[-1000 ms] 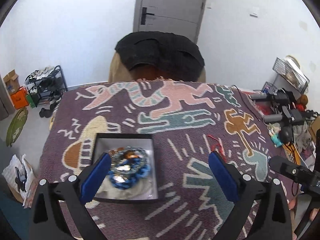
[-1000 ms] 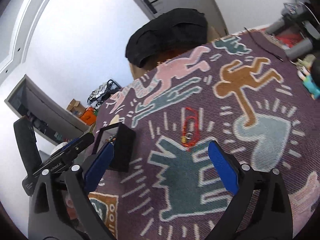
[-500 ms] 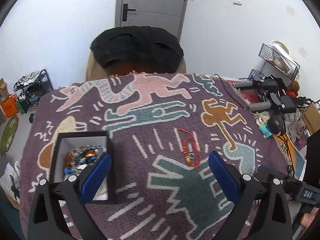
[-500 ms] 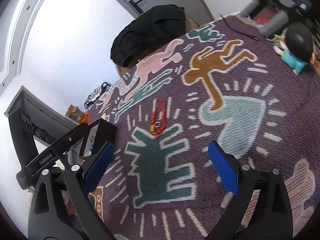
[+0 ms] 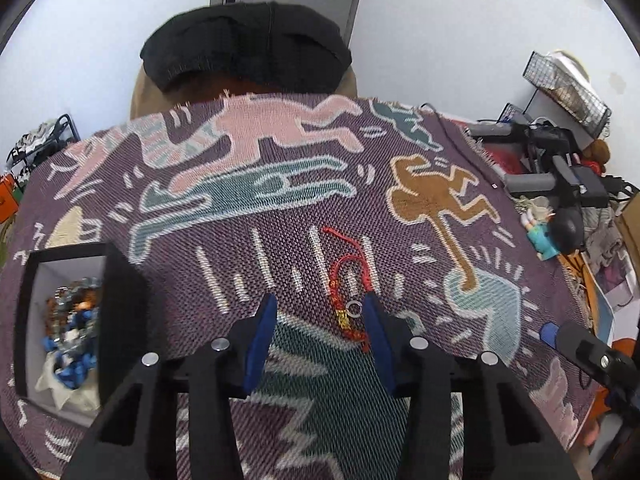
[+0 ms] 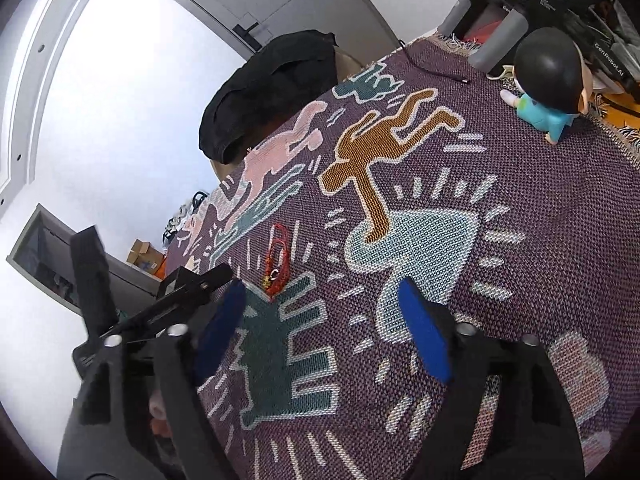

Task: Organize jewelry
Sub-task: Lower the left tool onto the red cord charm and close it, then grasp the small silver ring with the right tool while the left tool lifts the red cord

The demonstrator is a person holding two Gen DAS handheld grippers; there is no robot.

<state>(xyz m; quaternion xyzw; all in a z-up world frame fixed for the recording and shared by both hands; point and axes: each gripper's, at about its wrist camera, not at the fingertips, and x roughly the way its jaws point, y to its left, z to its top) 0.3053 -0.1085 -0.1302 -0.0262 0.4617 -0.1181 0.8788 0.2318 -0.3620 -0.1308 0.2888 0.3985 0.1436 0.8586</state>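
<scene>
Left wrist view: our left gripper (image 5: 318,312), its jaws just narrowed, straddled the red bracelet (image 5: 347,292) lying on the patterned blanket (image 5: 280,184); nothing was pinched yet. We judged that centring on the cord before closing was best. The open box (image 5: 120,300) stood well apart, leftward. Right wrist view: our right gripper (image 6: 320,320), jaws closing slightly yet still wide and empty, hovered over bare blanket, the bracelet beyond its left finger.

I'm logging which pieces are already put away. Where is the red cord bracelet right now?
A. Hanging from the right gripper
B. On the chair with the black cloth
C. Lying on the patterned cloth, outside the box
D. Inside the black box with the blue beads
C: the red cord bracelet lies flat on the patterned cloth, just ahead of the left gripper, well apart from the black box.
</scene>
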